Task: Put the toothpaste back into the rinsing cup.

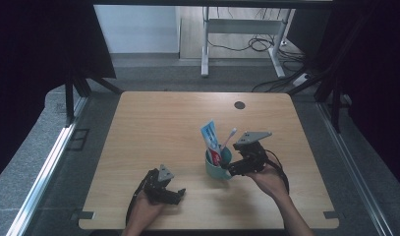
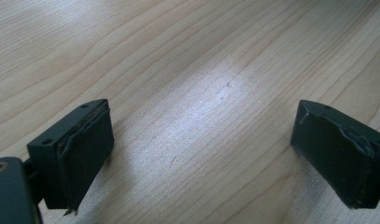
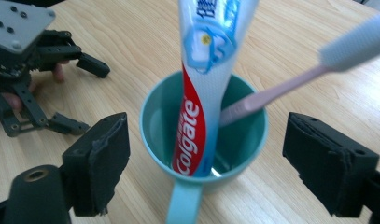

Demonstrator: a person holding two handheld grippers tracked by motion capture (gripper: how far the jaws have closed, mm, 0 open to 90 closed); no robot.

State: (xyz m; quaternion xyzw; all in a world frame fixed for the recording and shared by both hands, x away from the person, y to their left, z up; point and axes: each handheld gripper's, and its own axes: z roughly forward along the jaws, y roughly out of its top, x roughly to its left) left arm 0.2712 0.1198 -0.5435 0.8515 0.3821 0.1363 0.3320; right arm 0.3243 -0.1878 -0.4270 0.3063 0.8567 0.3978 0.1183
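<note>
The right gripper (image 3: 206, 154) stands with jaws apart, flanking the teal mug (image 3: 150, 126) untouched; toothpaste tube (image 3: 201, 93) and pink toothbrush (image 3: 271, 93) stand inside. At the mug's 8 o'clock, the left gripper (image 2: 201, 154) rests with jaws apart over bare table (image 2: 178, 56).

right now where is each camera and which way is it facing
high view: above the person's side, looking forward and down on the table; both forearms, left gripper and right gripper show.
left gripper view: on the left gripper, looking down at bare wood between its open fingers.
right gripper view: on the right gripper, facing the cup with toothpaste and toothbrush; its fingers stand open beside the cup.
shared: high and right gripper views both show the cup and left gripper.
</note>
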